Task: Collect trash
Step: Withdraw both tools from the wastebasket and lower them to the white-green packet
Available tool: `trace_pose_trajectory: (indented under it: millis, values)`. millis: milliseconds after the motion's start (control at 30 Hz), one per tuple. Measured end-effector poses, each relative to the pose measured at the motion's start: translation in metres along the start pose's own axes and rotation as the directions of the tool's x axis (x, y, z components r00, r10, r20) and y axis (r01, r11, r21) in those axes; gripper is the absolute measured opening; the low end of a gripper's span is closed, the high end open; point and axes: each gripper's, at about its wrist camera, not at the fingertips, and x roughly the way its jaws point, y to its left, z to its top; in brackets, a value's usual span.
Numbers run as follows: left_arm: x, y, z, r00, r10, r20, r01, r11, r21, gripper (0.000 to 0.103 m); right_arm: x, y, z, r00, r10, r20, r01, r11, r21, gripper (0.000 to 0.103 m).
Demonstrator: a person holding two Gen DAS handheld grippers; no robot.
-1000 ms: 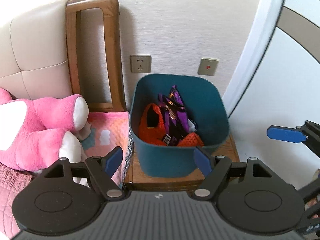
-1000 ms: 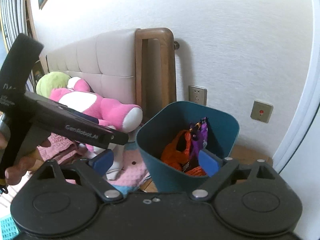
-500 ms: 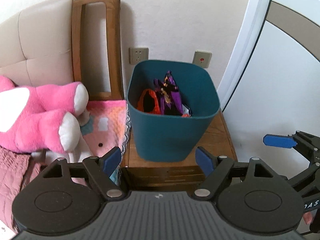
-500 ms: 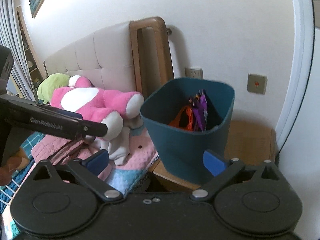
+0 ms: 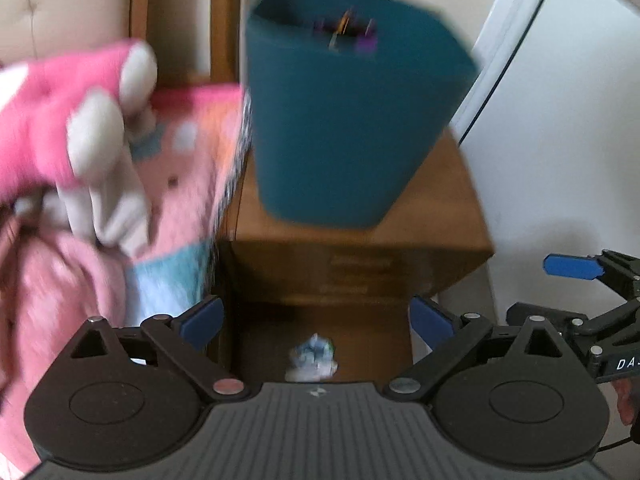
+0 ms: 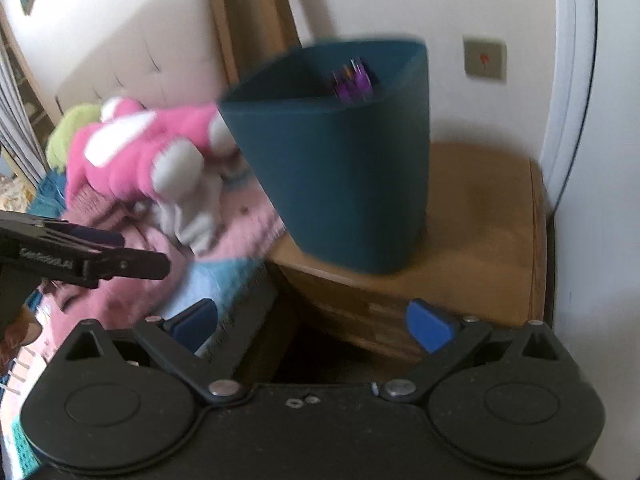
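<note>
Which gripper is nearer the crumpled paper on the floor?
Left. The left gripper hangs open directly over the paper, which lies between its jaws below the nightstand. The right gripper, also open, faces the nightstand's corner; the paper is not in its view.

a bedroom: padded headboard (image 6: 120,68), nightstand (image 6: 472,240), plush toy (image 6: 152,152).

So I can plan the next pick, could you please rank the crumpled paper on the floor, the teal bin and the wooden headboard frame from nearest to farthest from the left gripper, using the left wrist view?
1. Crumpled paper: on the floor, just ahead of the left gripper, between its open jaws.
2. Teal bin: on the nightstand, above and beyond.
3. Wooden headboard frame: against the wall, behind the bin, to the left.
</note>
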Motion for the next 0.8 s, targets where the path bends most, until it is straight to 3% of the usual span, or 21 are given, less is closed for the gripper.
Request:
trace_pose_trajectory:
  millis: [200,433,567,800]
  values:
    - [0.090,0.008,-0.038,0.993,0.051,-0.109,-0.053,0.998,-0.018,0.100,0.067,-0.026,-0.054,0.994,-0.030,-0.102,0.031,0.999,0.011,0.102]
    - [0.198,0.013,-0.085,0.978,0.049,-0.205,-0.053,0.998,-0.016,0.100,0.157,-0.044,-0.125,0.976,-0.060,-0.209,0.063,0.998,0.009,0.101]
    - [0.260,0.010,-0.109,0.963,0.096,-0.250,-0.094,0.995,0.020,0.100,0.210,-0.054,-0.166,0.961,-0.066,-0.270,0.067,0.998,-0.005,0.098]
    - [0.383,0.010,-0.150,0.927,0.062,-0.369,-0.048,0.998,0.047,0.100,0.312,-0.077,-0.239,0.933,-0.044,-0.356,0.060,0.998,0.034,0.094]
